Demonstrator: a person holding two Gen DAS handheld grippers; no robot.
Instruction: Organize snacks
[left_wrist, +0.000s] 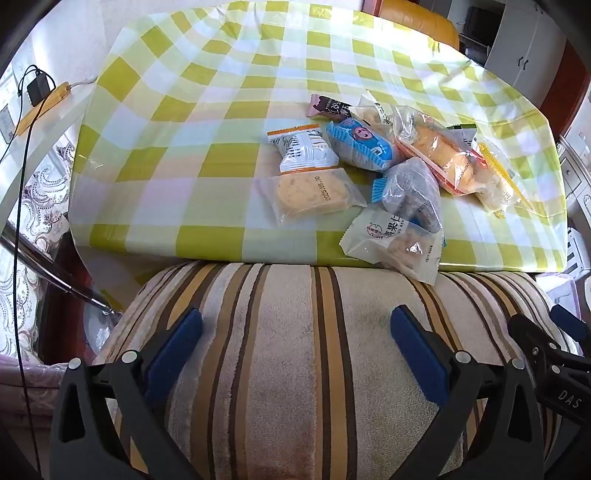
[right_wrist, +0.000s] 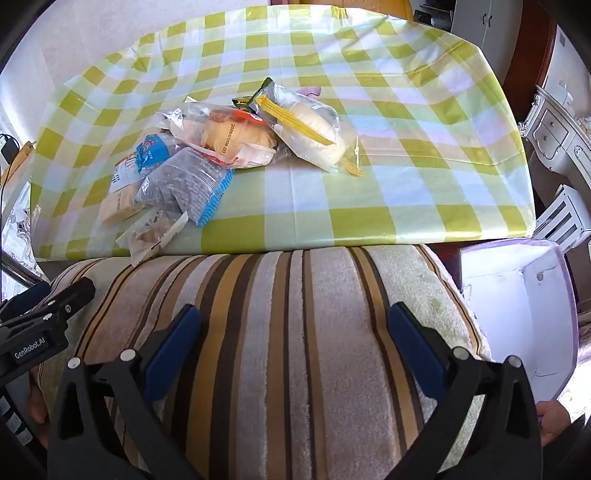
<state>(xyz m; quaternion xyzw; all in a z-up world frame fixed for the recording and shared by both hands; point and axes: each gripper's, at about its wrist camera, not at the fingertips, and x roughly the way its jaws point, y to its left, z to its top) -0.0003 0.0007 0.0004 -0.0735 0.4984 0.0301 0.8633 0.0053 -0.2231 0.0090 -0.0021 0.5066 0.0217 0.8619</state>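
Observation:
Several wrapped snacks lie in a loose pile on the green checked tablecloth (left_wrist: 207, 122): a clear-packed biscuit (left_wrist: 314, 194), a blue packet (left_wrist: 364, 144), a grey packet (left_wrist: 412, 188), a white nut packet (left_wrist: 397, 240) at the near edge, an orange-trimmed bread pack (left_wrist: 437, 151). In the right wrist view the bread pack (right_wrist: 229, 134) and a yellow-striped pack (right_wrist: 310, 129) top the pile. My left gripper (left_wrist: 295, 332) is open and empty over a striped cushion (left_wrist: 295, 350), short of the table. My right gripper (right_wrist: 295, 328) is open and empty, also over the cushion (right_wrist: 295, 332).
A clear plastic box (right_wrist: 524, 314) stands to the right of the cushion, below the table edge. A metal pole (left_wrist: 48, 266) and a cable (left_wrist: 18, 221) are at the left. A white chair (right_wrist: 561, 218) and cabinets stand at the right.

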